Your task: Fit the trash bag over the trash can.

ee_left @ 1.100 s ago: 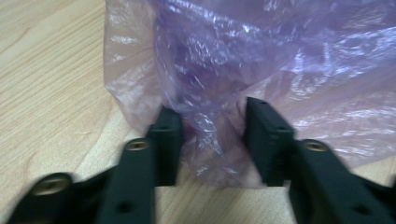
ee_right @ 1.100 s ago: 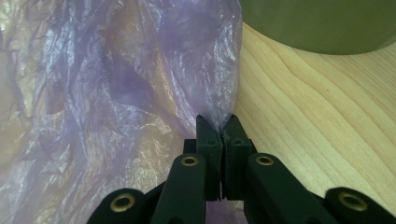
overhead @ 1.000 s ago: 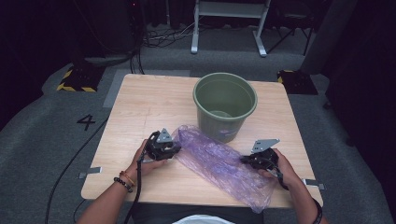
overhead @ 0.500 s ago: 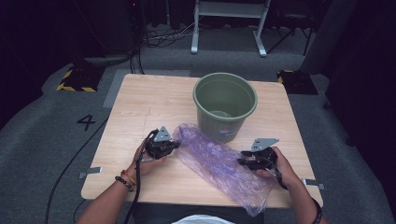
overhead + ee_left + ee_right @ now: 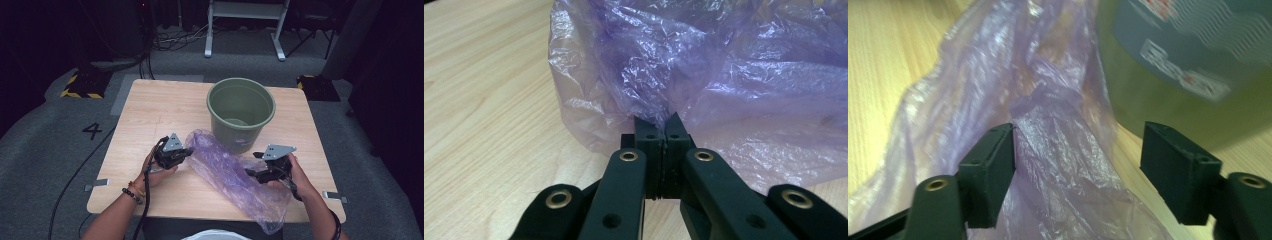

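From the high view, the purple plastic bag (image 5: 235, 177) is lying crumpled across the near half of the wooden table (image 5: 160, 107), one end hanging over the near edge. It is thin, translucent and wrinkled all over. You are holding your left gripper (image 5: 181, 154) at its open end and your right gripper (image 5: 255, 174) over its middle. A green plastic bucket (image 5: 241, 112) is standing upright just behind the bag.

In the left gripper view, your jaws are pressing together on a pinch of the film (image 5: 659, 112), which is bunching into glossy folds above the pale wood grain.

In the right gripper view, your jaws have just been opening and are standing wide apart; the bag (image 5: 1048, 130) is lying between them, brushing one pad. The bucket's labelled wall (image 5: 1193, 60) is blocking the way beyond.
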`<state>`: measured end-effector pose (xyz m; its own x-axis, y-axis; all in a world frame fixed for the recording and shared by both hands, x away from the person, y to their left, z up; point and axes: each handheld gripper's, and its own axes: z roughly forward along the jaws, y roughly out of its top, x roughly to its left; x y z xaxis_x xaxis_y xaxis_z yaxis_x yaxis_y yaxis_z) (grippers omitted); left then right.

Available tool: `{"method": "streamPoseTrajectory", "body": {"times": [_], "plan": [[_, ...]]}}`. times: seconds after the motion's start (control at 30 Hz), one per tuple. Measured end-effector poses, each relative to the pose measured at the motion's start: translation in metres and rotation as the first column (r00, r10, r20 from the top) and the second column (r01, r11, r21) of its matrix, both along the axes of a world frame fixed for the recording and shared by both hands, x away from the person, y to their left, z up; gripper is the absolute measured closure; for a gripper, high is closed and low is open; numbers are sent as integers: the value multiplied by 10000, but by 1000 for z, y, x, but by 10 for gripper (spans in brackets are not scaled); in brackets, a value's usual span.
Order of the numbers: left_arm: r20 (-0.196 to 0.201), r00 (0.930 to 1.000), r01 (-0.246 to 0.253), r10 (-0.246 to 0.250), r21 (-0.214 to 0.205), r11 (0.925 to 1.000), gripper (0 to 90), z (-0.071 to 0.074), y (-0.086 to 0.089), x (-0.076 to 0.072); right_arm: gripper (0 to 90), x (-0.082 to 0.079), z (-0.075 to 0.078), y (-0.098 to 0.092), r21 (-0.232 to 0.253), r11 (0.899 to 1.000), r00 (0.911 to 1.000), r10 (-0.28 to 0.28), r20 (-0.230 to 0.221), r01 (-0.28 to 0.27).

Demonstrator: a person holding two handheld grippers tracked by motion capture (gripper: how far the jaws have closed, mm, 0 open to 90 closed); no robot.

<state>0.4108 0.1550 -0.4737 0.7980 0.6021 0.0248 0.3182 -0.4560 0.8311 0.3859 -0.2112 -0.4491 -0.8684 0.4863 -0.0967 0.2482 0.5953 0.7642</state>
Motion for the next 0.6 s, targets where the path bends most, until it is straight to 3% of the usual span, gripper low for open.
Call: {"method": "streamPoseTrajectory", "body": {"times": [0.2,0.43,0.6], "plan": [[279,9996,11,-7,-152,9999,894,11,0,-4,273,-3,4,13,65,10000,9999,-25,119,25],[759,9969,238,-220,-230,9995,893,30,-9,-7,271,-3,13,31,275,9993,9995,261,177,-266],[998,9940,486,-448,-353,9982,893,41,-20,-9,270,-5,22,44,573,9978,9983,318,480,-345]]}}
